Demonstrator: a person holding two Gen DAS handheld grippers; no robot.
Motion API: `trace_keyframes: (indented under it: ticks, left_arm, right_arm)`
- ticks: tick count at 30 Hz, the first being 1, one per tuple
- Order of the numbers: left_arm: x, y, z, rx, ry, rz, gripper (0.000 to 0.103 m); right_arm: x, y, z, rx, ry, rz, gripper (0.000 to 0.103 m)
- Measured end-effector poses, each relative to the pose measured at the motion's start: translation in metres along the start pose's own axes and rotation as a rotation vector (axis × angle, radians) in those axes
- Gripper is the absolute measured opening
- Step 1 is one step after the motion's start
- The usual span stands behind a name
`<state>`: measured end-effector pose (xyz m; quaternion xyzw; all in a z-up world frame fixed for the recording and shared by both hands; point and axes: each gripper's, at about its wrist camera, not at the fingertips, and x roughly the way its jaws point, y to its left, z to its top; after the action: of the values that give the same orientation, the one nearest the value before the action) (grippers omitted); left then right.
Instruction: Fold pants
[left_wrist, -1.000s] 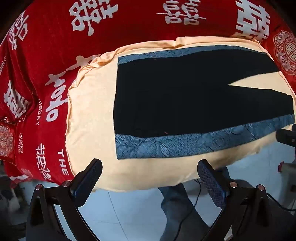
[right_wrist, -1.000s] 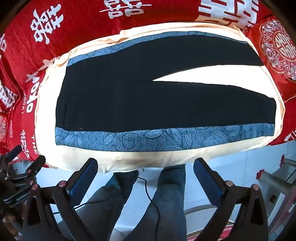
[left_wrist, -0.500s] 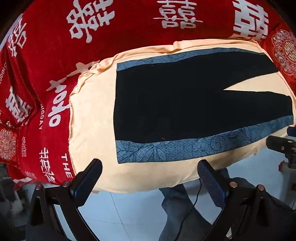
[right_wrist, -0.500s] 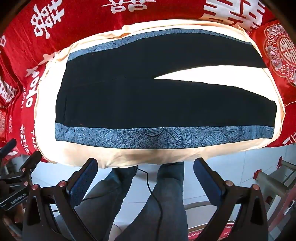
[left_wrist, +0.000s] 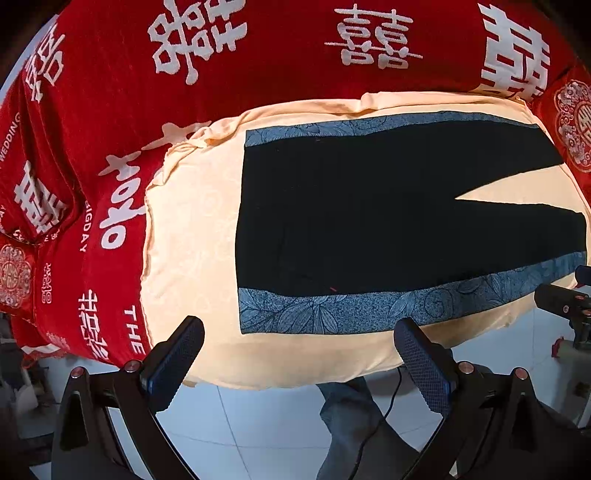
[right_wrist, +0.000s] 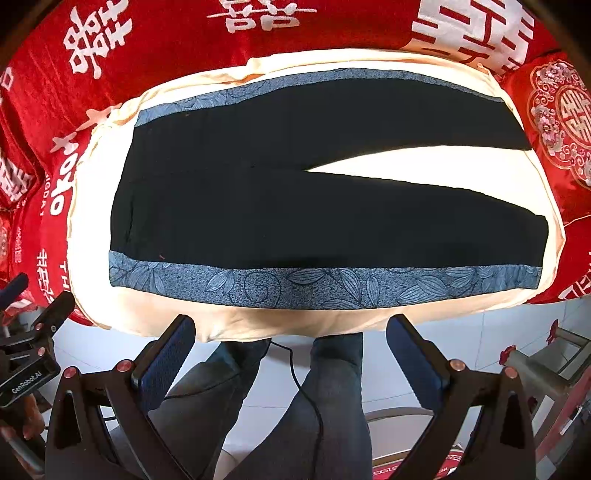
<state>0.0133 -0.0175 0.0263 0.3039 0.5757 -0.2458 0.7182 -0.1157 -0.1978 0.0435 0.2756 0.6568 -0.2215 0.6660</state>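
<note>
Black pants (left_wrist: 351, 218) (right_wrist: 295, 206) with blue leaf-patterned side stripes lie flat on a cream cloth (left_wrist: 192, 240) (right_wrist: 280, 321), waistband to the left and both legs spread to the right. My left gripper (left_wrist: 299, 343) hangs open just off the cloth's near edge, below the waistband end of the near stripe (left_wrist: 314, 310). Over the near edge by the middle of the pants, my right gripper (right_wrist: 290, 338) is open too, with nothing between its fingers. The right gripper's body (left_wrist: 565, 299) shows at the right rim of the left wrist view.
A red bedspread (left_wrist: 110, 110) (right_wrist: 332, 26) with white characters covers the surface around the cream cloth. A person's legs in blue jeans (right_wrist: 325, 406) stand on the white tile floor (left_wrist: 258, 424) below. The left gripper's body (right_wrist: 29, 354) is at the left edge. A metal frame (right_wrist: 546, 365) stands right.
Both grippers have moved forward and a little lower toward the near edge of the cloth; the pants look larger and lie unmoved.
</note>
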Motion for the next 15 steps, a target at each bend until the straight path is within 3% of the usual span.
trace_keyframes:
  ticks: [15]
  left_arm:
    - [-0.0033, -0.0011, 0.0058, 0.005, -0.012, 0.014, 0.103]
  right_arm:
    - [-0.0006, -0.0001, 0.0032, -0.005, 0.004, -0.012, 0.103]
